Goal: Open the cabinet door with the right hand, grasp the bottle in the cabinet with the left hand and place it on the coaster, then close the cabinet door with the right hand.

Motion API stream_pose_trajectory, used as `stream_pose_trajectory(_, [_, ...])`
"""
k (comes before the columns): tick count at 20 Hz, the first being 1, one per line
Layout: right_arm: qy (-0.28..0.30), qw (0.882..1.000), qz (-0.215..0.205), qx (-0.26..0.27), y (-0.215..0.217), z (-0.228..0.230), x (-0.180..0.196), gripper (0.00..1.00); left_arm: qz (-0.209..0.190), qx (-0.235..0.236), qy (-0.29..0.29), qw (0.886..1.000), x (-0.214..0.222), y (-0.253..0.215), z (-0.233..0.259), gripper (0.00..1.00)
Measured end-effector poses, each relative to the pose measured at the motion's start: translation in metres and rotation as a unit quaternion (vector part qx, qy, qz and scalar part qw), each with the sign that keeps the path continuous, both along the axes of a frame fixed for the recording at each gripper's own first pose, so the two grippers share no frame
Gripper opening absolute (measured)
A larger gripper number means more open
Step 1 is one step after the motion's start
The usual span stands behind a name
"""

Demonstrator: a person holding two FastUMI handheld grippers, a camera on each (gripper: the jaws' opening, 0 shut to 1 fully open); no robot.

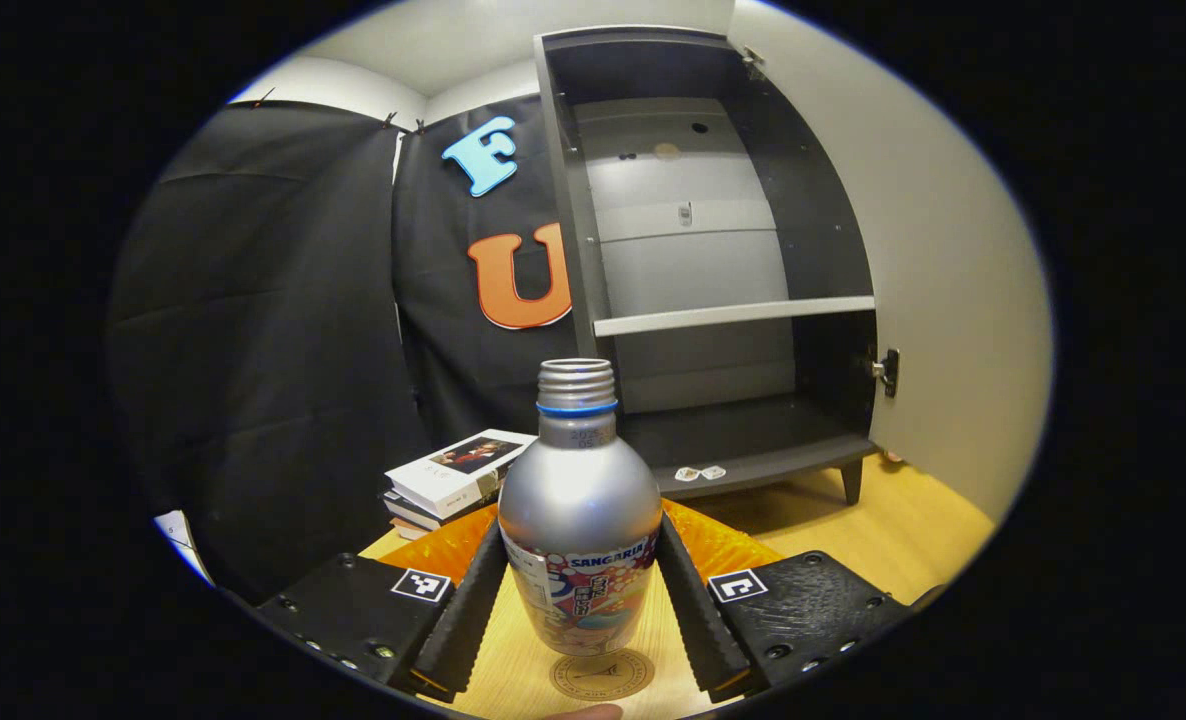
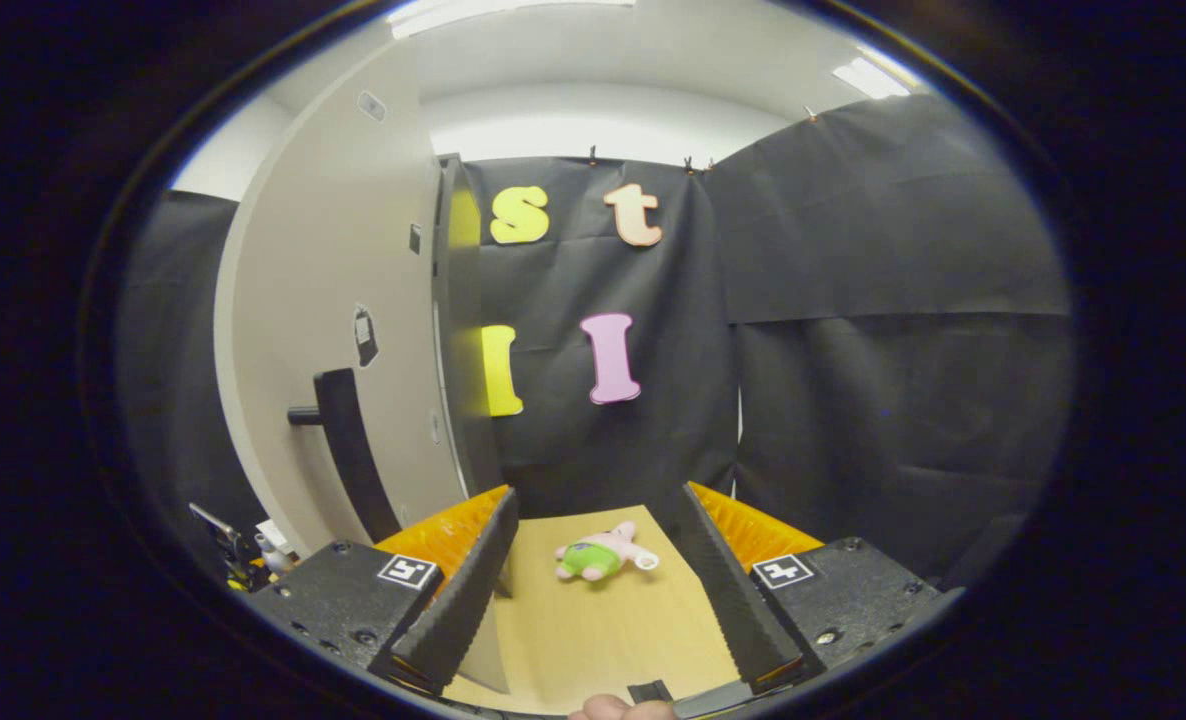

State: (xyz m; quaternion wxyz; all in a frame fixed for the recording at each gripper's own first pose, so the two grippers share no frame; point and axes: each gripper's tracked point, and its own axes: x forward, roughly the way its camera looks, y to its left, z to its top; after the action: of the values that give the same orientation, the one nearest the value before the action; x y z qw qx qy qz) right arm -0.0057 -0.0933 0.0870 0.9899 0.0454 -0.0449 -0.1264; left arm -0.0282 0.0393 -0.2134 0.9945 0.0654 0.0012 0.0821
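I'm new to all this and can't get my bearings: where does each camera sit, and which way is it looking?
Left gripper view: rides the left gripper, facing the open dark grey cabinet; its fingers clamp the silver metal bottle above the round coaster.
Right gripper view: rides the open right gripper, facing the beige cabinet door, black handle and small plush toy.
Shared: the light wooden table, cabinet door, black cloth.

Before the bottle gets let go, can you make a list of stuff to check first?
1. Bottle upright between the left gripper fingers: ok.
2. Bottle over the coaster: ok, the coaster lies right under it.
3. Bottle actually resting on the coaster: cannot tell.
4. Cabinet emptied of the bottle: ok.
5. Cabinet door open: ok, closing comes later.
6. Right gripper free for the door handle: ok, open with nothing in it.
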Motion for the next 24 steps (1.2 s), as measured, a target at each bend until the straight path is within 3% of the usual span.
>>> stream_pose_trajectory(4, [0.036, 0.999, -0.006, 0.006, 0.002, -0.015, 0.013, 1.0, -0.001, -0.022, 0.014, 1.0, 0.004, 0.003, -0.04, 0.78])
stream_pose_trajectory(11, [0.077, 0.994, -0.036, 0.061, -0.005, -0.041, 0.03, 1.0, -0.002, -0.052, 0.006, 0.999, 0.008, 0.017, -0.082, 0.82])
stream_pose_trajectory(16, [0.075, 0.992, -0.034, 0.094, 0.0, -0.04, 0.038, 0.99, -0.007, -0.044, 0.001, 0.999, 0.008, 0.018, -0.086, 0.82])
stream_pose_trajectory(17, [0.078, 0.992, -0.031, 0.094, 0.002, -0.041, 0.039, 0.98, -0.008, -0.042, 0.001, 0.999, 0.007, 0.017, -0.085, 0.92])
stream_pose_trajectory(18, [0.08, 0.992, -0.027, 0.094, 0.005, -0.042, 0.042, 0.99, -0.008, -0.04, 0.004, 0.999, 0.008, 0.017, -0.086, 0.82])
stream_pose_trajectory(24, [0.086, 0.992, -0.013, 0.091, 0.009, -0.046, 0.047, 0.98, -0.003, -0.029, -0.005, 1.0, 0.006, 0.019, -0.08, 0.86])
